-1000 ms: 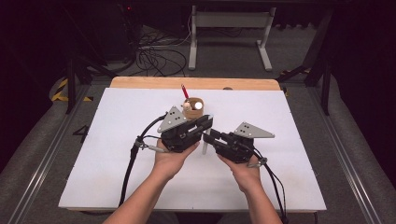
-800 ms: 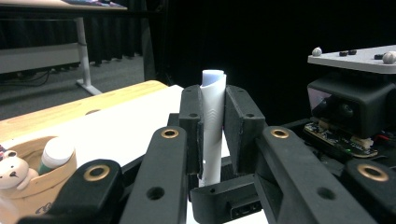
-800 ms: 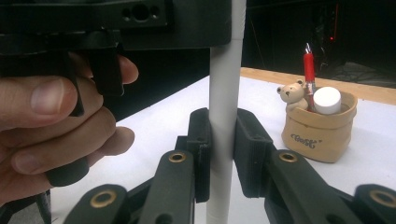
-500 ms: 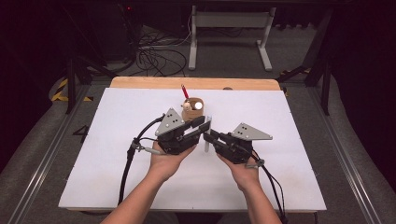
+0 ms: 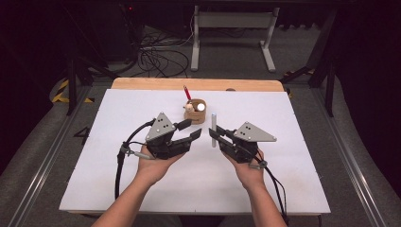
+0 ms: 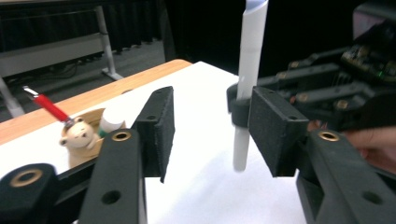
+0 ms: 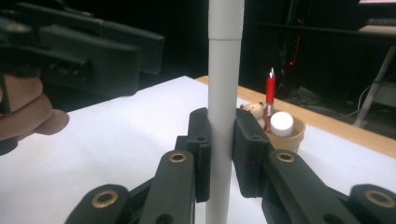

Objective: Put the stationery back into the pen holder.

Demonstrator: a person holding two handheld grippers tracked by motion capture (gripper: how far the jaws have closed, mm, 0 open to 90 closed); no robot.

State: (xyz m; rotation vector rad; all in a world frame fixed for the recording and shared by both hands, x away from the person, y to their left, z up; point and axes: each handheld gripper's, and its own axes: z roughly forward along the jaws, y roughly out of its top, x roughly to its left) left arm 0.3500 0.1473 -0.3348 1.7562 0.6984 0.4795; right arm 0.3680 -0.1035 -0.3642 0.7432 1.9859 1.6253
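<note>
White pen (image 5: 213, 130) upright, clamped at mid-length between the pads of the right gripper (image 5: 217, 138), just above the white table cover (image 5: 293, 142) and near the brown cup (image 5: 196, 115) with its red pen (image 5: 187, 92). Left gripper (image 5: 191, 129) beside it, jaws just been opening, standing apart with nothing pressed between them. Judged step: handover done, pen now with the right side alone; next move likely a carry to the cup, tip lined up over the rim before release.

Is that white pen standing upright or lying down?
Upright. The right claw is shut on the white pen at mid-length, its lower end clear of the table.
</note>
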